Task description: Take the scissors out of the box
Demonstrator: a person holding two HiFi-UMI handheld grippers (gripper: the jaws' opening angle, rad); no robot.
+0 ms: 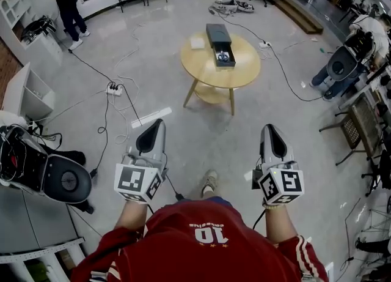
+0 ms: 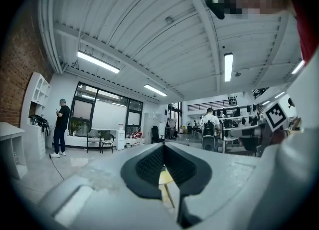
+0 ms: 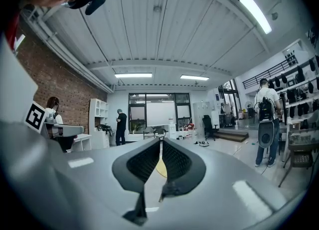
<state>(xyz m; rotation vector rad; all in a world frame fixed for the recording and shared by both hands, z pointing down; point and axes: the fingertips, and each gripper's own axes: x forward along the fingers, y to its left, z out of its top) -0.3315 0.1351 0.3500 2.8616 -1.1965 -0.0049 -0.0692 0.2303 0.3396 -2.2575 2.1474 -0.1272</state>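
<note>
While the scissors (image 1: 223,57) sit in the dark box (image 1: 217,33) on the far round counter (image 1: 204,77), it's only approach stage: left gripper (image 1: 157,123) and right gripper (image 1: 269,129) are both closed, empty. Next I'd say close in and open one.

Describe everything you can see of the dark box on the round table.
The box is a long, dark grey rectangular case lying flat on the round wooden table, its length running up the head view. The near end looks open, showing something pale and bluish inside, too small to identify. Only the table touches it.
</note>
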